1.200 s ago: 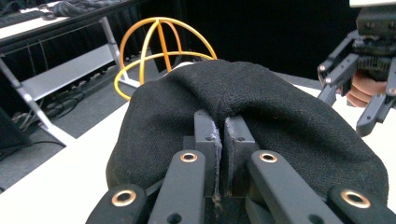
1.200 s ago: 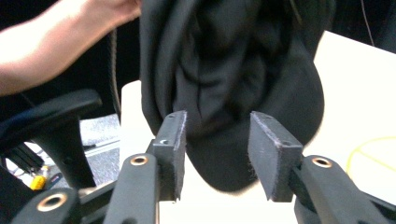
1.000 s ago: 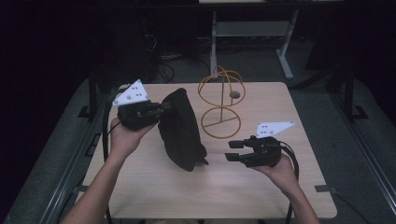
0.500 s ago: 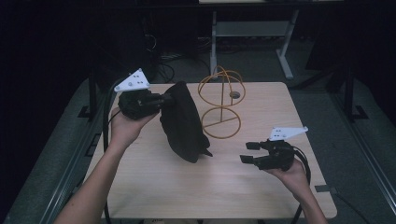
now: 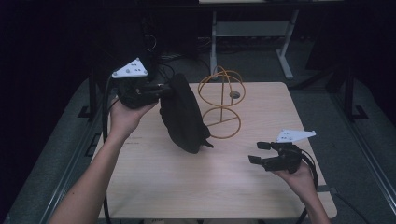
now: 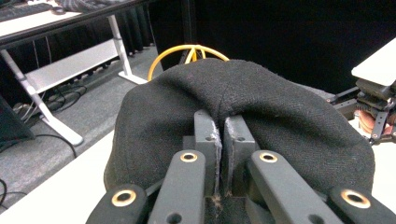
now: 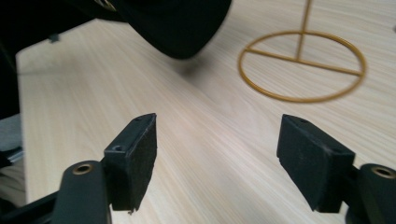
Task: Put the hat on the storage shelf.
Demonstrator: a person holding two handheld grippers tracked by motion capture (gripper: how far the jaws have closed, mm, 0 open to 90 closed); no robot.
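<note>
The black cap (image 5: 183, 116) is hanging in the air above the middle of the surface (image 5: 154, 186), tilted, its lower edge hovering just over the wood and its upper rim gripped from the left. In the left gripper view the left tool (image 6: 218, 140) is pressing its jaws together on a fold of the dark cloth (image 6: 280, 112), so the cap is bunching up around them. Just behind the cap, the yellow wire stand (image 5: 220, 103) is standing upright on its ring base, near the cap but not touching it as far as the high view shows.

The step in hand appears to be carrying the cap toward the stand to hang it there. The next move probably calls for lifting the cap higher than the stand's rounded top, turning its opening downward, and lowering it over the wire loops before letting go; the thin stand looks light, so a sideways push could tip it.

The right tool (image 5: 261, 152) is being held low over the near right part of the surface, its jaws spread wide with nothing between them, as the right gripper view (image 7: 217, 154) makes plain.

Compared with half a second ago, the cap is sitting a little higher and closer to the stand, and the right tool is drawing slightly nearer to the person.
</note>
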